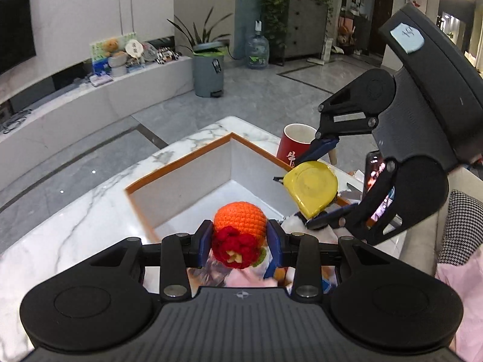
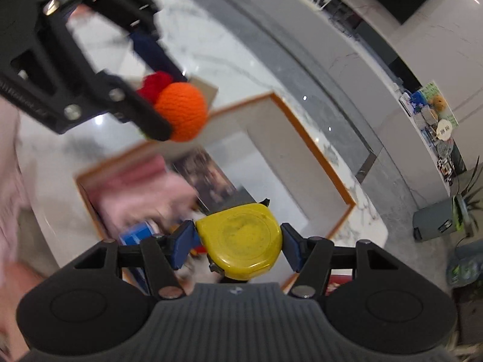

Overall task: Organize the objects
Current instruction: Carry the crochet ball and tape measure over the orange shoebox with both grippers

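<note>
The left tongs (image 1: 238, 239) are gripping a crocheted toy (image 1: 240, 229), an orange ball with a red knitted part toward the camera, pinched between the two blue pads (image 1: 206, 239). In the left wrist view the toy is sitting dead centre between the fingers and hanging over the near corner of an orange-rimmed white box (image 1: 181, 166) that is standing on the marble desk (image 1: 90, 211).

The right tongs (image 2: 238, 239) are clamping a yellow tape measure (image 2: 241, 238) by its flat edges, one blue pad at its 9 o'clock side and the other at 3 o'clock. From the left wrist camera, the right tongs (image 1: 321, 185) are coming in from 2 o'clock, and the tape measure (image 1: 311, 188) is hovering above the box's right-hand rim, just beside a red mug (image 1: 291, 146).

From the right wrist camera, the toy (image 2: 181, 110) is appearing at 11 o'clock of the tape measure, well apart from it, with the box (image 2: 302, 132) lying beneath both. Pink cloth (image 2: 145, 193) is lying in the box's blurred near part.
</note>
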Tool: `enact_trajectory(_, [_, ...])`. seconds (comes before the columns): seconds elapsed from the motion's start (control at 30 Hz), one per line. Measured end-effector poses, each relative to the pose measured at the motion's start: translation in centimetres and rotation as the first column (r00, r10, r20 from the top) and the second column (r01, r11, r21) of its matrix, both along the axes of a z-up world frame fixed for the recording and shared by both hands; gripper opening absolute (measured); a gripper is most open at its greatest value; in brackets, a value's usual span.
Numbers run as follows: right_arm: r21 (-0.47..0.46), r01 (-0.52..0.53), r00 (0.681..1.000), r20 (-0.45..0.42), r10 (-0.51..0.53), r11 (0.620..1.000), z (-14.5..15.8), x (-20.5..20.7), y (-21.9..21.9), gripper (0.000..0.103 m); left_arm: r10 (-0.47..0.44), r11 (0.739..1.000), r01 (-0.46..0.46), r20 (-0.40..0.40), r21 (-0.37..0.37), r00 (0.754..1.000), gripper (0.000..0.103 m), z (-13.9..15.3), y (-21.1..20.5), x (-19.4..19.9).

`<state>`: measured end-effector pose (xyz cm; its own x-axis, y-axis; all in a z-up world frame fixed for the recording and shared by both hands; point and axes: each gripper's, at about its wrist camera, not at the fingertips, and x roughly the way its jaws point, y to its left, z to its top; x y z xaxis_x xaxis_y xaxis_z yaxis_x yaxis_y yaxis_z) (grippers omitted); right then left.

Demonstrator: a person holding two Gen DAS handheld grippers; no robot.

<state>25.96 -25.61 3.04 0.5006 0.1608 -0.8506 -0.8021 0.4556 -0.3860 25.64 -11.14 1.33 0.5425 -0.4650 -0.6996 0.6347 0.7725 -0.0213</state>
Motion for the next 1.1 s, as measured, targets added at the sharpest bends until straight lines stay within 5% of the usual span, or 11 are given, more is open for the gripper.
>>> enact_trajectory(0.47, [-0.219, -0.145, 0.989, -0.069, 0.133, 0.965, -7.4, 5.0, 0.3, 0.063, -0.068, 0.994, 0.071, -0.044, 0.082, 0.997, 0.044, -4.9, -3.5, 4.1])
enact_trajectory(0.6, [-0.295, -0.181, 0.983, -0.03, 0.181, 0.938, -8.6, 6.2, 0.7, 0.063, -0.06, 0.994, 0.066, -0.057, 0.092, 0.997, 0.044, -5.7, -4.0, 4.7])
enact_trajectory(1.1, [-0.368, -0.276, 0.943, -0.281, 0.176, 0.888, -11.6, 8.3, 1.4, 0.063, -0.086, 0.99, 0.097, -0.106, 0.103, 0.991, 0.044, -7.5, -4.7, 5.8])
